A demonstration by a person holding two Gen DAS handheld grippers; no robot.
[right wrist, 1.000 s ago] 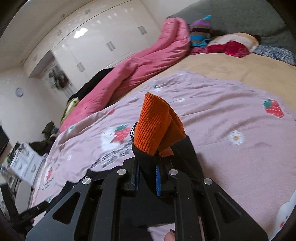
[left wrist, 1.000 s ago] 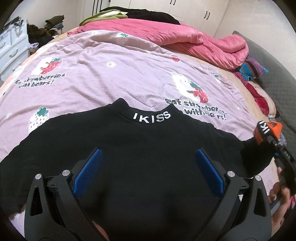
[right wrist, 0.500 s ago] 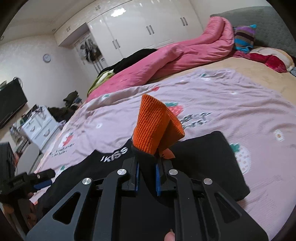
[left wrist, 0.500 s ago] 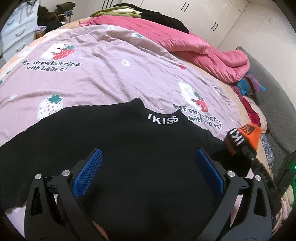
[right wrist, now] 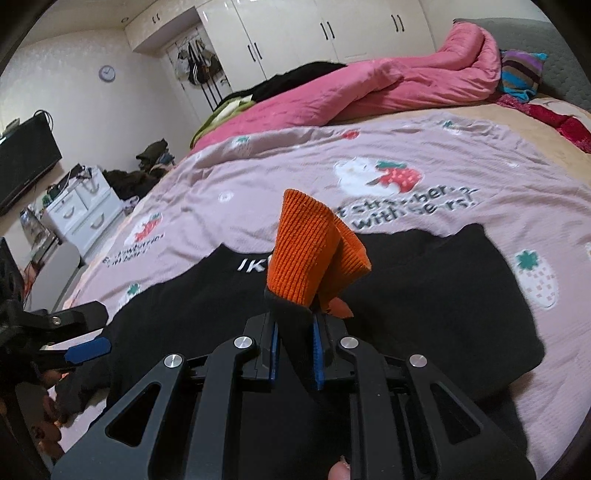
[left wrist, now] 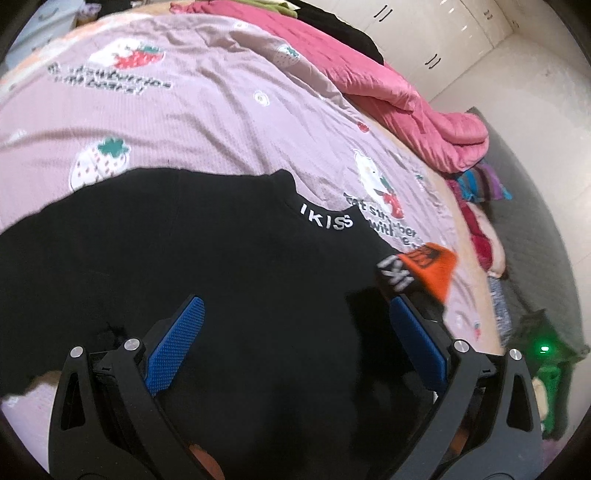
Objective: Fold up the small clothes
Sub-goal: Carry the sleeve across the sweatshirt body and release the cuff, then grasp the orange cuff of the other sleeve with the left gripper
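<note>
A black top [left wrist: 207, 266] with white "IKISS" lettering at the collar lies spread on the pink strawberry bedsheet [left wrist: 184, 122]; it also shows in the right wrist view [right wrist: 424, 295]. My left gripper [left wrist: 295, 347] is open and empty, hovering over the top's body. My right gripper [right wrist: 294, 345] is shut on the black sleeve just below its orange ribbed cuff [right wrist: 306, 254], holding it lifted over the top. That cuff [left wrist: 430, 269] shows in the left wrist view, above my left gripper's right finger.
A rumpled pink duvet [right wrist: 369, 88] and dark clothes lie along the far side of the bed. Striped and red items [left wrist: 480, 192] sit by the grey headboard. White wardrobes [right wrist: 332, 26], a white drawer unit [right wrist: 81, 210] and a TV stand beyond the bed.
My right gripper has carried the sleeve cuff inward, from out over the sheet to above the top's body. My left gripper stays open, its view swung slightly leftward.
</note>
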